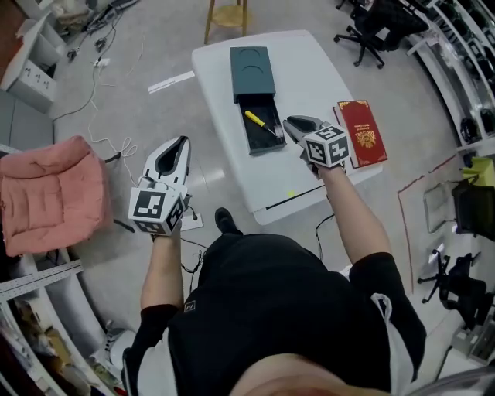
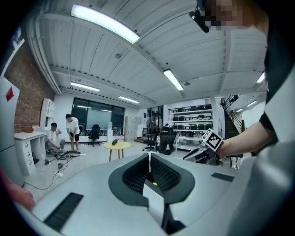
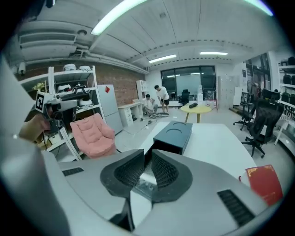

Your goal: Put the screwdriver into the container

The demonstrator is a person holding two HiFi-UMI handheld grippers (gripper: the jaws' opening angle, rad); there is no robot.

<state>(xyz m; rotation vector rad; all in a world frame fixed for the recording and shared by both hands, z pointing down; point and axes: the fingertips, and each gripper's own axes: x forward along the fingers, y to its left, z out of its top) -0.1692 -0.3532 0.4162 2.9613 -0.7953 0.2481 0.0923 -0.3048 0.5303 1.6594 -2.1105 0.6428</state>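
Observation:
A dark teal container (image 1: 253,71) stands on the white table (image 1: 309,73) with its drawer (image 1: 268,144) pulled out toward me. A yellow-handled screwdriver (image 1: 261,123) lies slantwise inside the drawer. My right gripper (image 1: 289,121) hovers just right of the drawer, jaws shut and empty, its tips close to the screwdriver's near end. In the right gripper view the gripper (image 3: 148,154) points at the container (image 3: 173,135). My left gripper (image 1: 182,141) hangs off the table's left side above the floor, shut and empty; the left gripper view (image 2: 150,156) looks out across the room.
A red booklet (image 1: 362,131) lies on the table to the right of my right gripper. A pink armchair (image 1: 50,193) stands at the left, a wooden stool (image 1: 228,15) beyond the table, and office chairs (image 1: 371,27) at the far right. Cables trail on the floor (image 1: 108,147).

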